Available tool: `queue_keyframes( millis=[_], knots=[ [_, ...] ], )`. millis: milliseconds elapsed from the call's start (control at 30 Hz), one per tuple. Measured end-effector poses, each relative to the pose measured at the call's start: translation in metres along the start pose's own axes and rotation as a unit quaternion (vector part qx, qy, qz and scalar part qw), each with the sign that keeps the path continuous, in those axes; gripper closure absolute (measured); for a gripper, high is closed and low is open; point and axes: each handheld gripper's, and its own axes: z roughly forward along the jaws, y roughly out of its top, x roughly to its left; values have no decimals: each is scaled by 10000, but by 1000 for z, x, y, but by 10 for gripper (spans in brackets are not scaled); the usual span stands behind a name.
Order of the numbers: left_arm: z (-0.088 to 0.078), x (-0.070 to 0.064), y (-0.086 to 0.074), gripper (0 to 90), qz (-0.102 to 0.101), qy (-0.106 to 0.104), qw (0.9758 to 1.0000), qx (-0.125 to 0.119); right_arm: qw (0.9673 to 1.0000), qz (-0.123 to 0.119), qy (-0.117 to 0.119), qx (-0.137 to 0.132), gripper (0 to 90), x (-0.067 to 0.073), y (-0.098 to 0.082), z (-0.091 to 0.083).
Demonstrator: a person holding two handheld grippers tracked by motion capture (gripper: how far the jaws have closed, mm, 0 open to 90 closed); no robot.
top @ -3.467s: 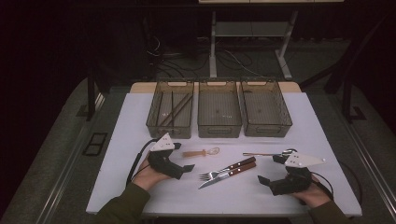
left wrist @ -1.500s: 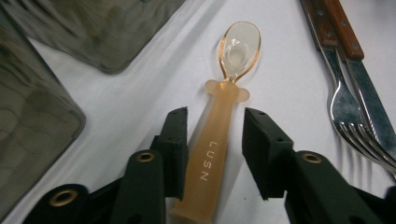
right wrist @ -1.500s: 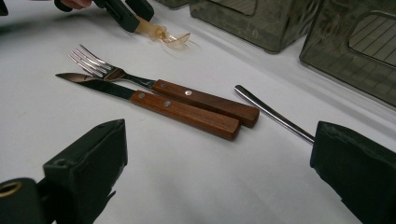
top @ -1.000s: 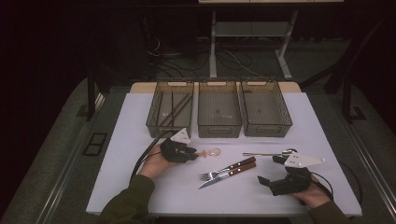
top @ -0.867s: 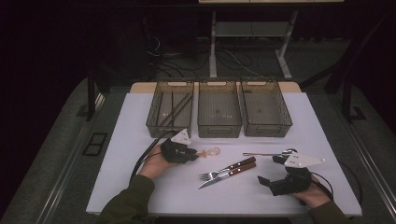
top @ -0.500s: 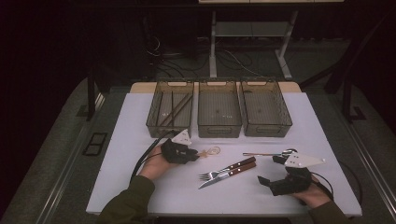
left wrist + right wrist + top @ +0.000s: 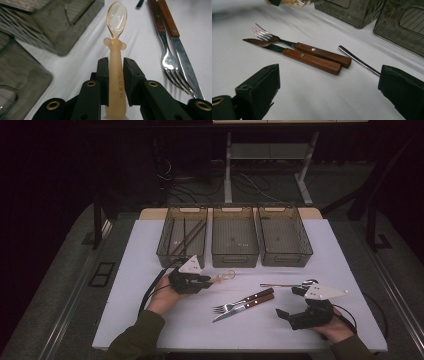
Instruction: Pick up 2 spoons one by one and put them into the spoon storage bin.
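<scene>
— Translucent amber plastic, or perhaps silicone: how is the spoon [image 7: 116, 50] expected to handle?

— It is judged light and slightly yielding, with a smooth handle that could slip if pinched near its end. It is best taken at mid-handle, as is done now: the left gripper [image 7: 115, 67] is closed on the handle, its fingers [image 7: 103, 75] pressed against both sides, the bowl pointing away over the worktop [image 7: 125, 285].

— Where is the spoon seen from above?

— Just in front of the three grey mesh bins [image 7: 235, 237], near the left one, in which dark chopsticks [image 7: 186, 237] are lain. Whether it is lifted or resting cannot be told.

— And the other hand?

— The right gripper [image 7: 329, 85] is held wide open with nothing between its fingers, aimed at a wooden-handled fork [image 7: 299, 46] and knife [image 7: 294, 53] laid side by side; a slim metal utensil [image 7: 359, 61] lies beyond.

— The surroundings?

— A white sheet is spread over the worktop; the room behind is dark, with cables and a desk frame [image 7: 265, 155] on the floor.
</scene>
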Motion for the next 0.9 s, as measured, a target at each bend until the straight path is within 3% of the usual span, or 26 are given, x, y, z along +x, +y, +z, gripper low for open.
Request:
queue_keyframes(
  millis=[200,400,900],
  knots=[
    [-7,0,3,751,-121,29,9999,-86,10000,-6,-1,-10,41,0,0,0],
    [-14,-3,9,751,-260,-2,9990,-374,10000,-15,5,-4,41,0,0,0],
    [-17,0,28,751,-558,64,9969,-544,10000,-13,9,4,41,0,0,1]
  ],
)
